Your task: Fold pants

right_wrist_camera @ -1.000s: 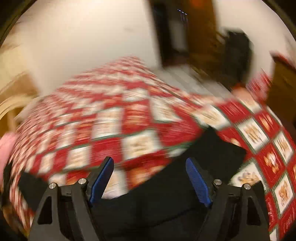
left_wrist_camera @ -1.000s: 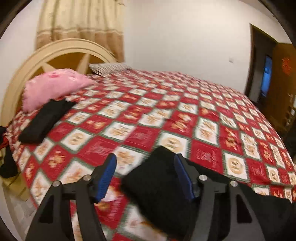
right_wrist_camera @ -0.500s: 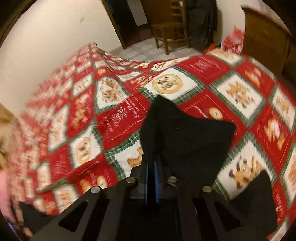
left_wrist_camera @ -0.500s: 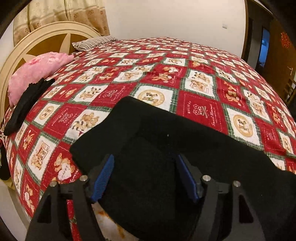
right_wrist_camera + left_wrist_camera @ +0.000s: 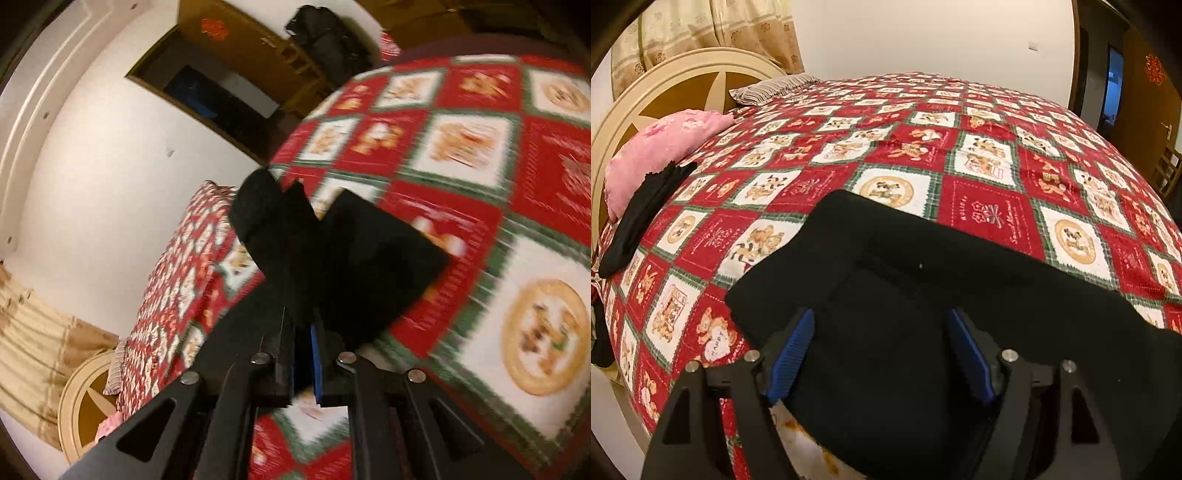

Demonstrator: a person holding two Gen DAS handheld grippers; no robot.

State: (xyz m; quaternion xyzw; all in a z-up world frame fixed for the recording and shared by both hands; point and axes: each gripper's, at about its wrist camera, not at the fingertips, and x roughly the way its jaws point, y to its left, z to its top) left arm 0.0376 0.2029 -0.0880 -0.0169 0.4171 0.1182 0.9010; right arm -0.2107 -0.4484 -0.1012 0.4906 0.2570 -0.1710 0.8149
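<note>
Item: black pants (image 5: 923,295), lying on our red-and-white patchwork bedspread (image 5: 979,155), near its close edge. Left gripper (image 5: 882,354): jaws wide and just been opening further, blue pads (image 5: 792,350) either side of the cloth, not pressing it. Right gripper (image 5: 303,358): jaws nearly together, pinching a lifted end of the pants (image 5: 332,258). Also noted: pink pillow (image 5: 657,147), folded black garment (image 5: 639,218) beside it, cream headboard (image 5: 665,81).

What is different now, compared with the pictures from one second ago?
The right gripper, open a second ago, closed on the black pants and swung sideways with the view rolling, cloth still pinched. The left gripper came down over the pants; its jaws have just been opening, gripping nothing. The pink pillow and bedspread stayed.
</note>
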